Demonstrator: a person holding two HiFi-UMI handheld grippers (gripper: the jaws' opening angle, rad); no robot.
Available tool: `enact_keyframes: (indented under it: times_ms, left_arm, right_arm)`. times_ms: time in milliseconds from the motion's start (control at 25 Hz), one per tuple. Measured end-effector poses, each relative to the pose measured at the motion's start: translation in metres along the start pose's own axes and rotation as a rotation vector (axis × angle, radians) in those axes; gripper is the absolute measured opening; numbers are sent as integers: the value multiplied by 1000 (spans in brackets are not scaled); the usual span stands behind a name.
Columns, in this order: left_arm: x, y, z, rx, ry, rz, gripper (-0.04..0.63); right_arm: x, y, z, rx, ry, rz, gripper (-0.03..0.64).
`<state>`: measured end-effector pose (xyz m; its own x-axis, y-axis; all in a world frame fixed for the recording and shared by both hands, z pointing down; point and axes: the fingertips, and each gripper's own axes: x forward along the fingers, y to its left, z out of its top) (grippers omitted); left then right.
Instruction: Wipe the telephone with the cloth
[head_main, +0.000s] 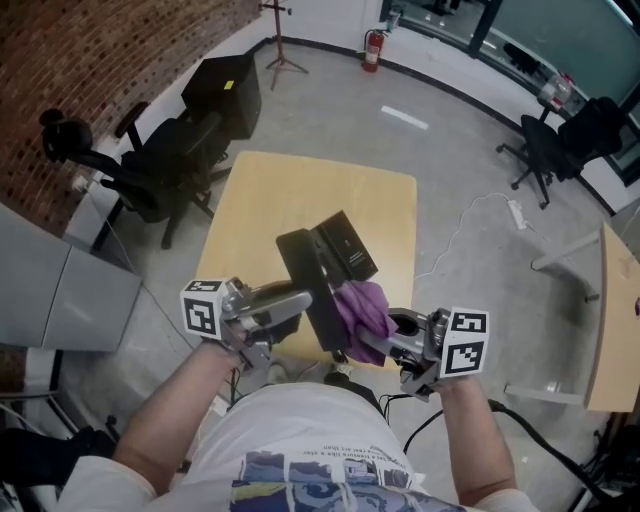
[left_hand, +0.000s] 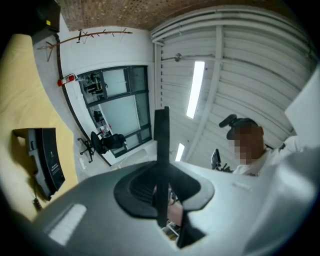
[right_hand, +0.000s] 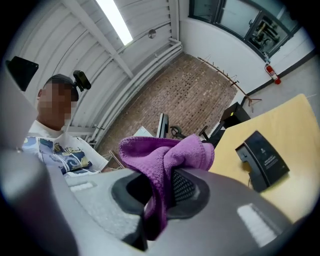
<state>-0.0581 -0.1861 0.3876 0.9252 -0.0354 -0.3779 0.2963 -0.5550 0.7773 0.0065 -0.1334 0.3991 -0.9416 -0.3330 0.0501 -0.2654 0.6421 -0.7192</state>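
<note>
The black telephone (head_main: 345, 245) lies on the yellow table (head_main: 270, 190); it also shows in the left gripper view as the telephone (left_hand: 45, 160) and in the right gripper view as the telephone (right_hand: 262, 160). My left gripper (head_main: 303, 300) is shut on a long flat black piece (head_main: 305, 290) and holds it above the table's near edge. That black piece (left_hand: 161, 145) appears as a thin edge between the jaws. My right gripper (head_main: 375, 338) is shut on a bunched purple cloth (head_main: 362, 305), which touches the black piece's right side. The cloth (right_hand: 165, 155) spills over the jaws.
Black office chairs stand left of the table (head_main: 150, 170) and far right (head_main: 560, 140). A black cabinet (head_main: 225, 95) sits behind the table. A second wooden table (head_main: 610, 320) is at the right edge. A white cable (head_main: 470, 215) runs over the grey floor.
</note>
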Motion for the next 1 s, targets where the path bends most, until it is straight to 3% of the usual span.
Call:
enact_keyframes:
  times_ms: [360,600,1000]
  left_arm:
    - [-6,49,9,-49,-113,130,78]
    - [-7,99,-2,-99,-184,229,78]
    - [-25,186,-31,-153,-237,413,78]
  right_arm:
    - [-52,-8,-37,91,-29,-164,44]
    - [-75,-19,-35,19,-30,-332,44]
    - [-83,-24,-36,-15,64,-413,44]
